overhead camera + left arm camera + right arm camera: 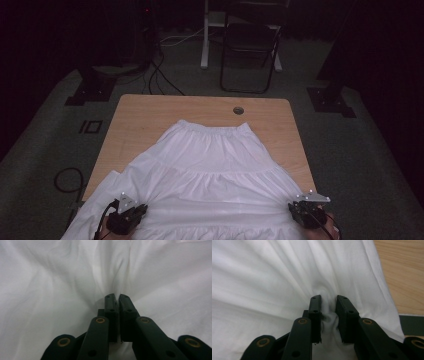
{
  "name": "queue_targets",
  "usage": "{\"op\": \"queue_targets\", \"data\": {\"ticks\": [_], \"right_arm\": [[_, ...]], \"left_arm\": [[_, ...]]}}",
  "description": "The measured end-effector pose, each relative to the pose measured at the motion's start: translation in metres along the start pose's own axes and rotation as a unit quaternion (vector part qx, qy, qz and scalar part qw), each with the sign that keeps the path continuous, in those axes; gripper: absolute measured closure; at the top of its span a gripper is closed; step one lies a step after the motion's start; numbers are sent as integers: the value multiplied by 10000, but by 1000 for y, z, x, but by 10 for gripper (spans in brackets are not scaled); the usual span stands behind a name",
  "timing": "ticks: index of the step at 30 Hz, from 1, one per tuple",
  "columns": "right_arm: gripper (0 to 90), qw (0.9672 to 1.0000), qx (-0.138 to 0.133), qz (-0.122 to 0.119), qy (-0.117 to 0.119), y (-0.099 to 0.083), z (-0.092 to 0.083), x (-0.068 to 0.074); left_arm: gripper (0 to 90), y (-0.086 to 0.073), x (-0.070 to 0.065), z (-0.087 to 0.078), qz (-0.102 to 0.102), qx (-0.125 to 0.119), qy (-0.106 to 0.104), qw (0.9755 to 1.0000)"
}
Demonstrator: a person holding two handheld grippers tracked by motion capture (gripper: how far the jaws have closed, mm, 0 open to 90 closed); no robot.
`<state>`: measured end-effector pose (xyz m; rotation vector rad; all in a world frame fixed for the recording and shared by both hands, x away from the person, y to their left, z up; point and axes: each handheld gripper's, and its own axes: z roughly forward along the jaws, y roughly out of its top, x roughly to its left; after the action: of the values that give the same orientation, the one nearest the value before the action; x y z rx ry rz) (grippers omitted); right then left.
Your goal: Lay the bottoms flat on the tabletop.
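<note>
The white skirt (210, 170) lies spread on the desk (140, 115), its near part pinched by the left gripper (116, 298) and bunched in the right gripper (328, 300), so folding has barely begun.

White skirt (210, 170), light wooden table (145, 112)

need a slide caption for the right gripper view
Right gripper pinching a bunched fold of the white skirt near its edge, with bare wooden table beside it.
</note>
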<state>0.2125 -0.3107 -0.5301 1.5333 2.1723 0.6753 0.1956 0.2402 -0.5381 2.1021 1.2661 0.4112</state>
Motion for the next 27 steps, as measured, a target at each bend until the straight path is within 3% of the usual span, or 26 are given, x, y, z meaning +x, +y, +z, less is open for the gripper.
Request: {"op": "queue_targets", "data": {"ticks": [3, 7, 9, 12, 14, 19, 22, 23, 26, 27], "right_arm": [[634, 9994, -317, -79, 109, 3, -8, -1], [548, 9969, -771, -138, -41, 17, -15, -6], [519, 9961, -862, -155, -93, 27, -12, -11], [493, 9966, -815, -93, -100, 37, 3, -20], [481, 9974, -706, -45, -103, 40, 17, -24], [487, 9987, -510, -38, -25, 35, 39, -22], [558, 9985, -545, 17, 88, 34, 39, -21], [578, 9984, -546, 54, 107, 33, 38, -21], [674, 9984, -535, 90, 124, 28, 34, -17], [698, 9985, -521, 96, 127, 26, 32, -16]], "left_arm": [[720, 4, 1, -4, 174, -217, 71, 9996], [584, 21, 17, -7, 104, -599, 478, 9970], [548, 29, 31, -2, -31, -641, 761, 9950], [498, 36, 52, 10, -287, -611, 1142, 9912], [497, 37, 63, 20, -390, -537, 1235, 9901], [499, 33, 70, 31, -365, -397, 1239, 9908], [556, 29, 74, 30, -597, -493, 955, 9924], [636, 28, 74, 28, -611, -502, 928, 9925], [833, 23, 67, 23, -533, -404, 934, 9934], [855, 21, 65, 21, -476, -352, 922, 9940]]}}
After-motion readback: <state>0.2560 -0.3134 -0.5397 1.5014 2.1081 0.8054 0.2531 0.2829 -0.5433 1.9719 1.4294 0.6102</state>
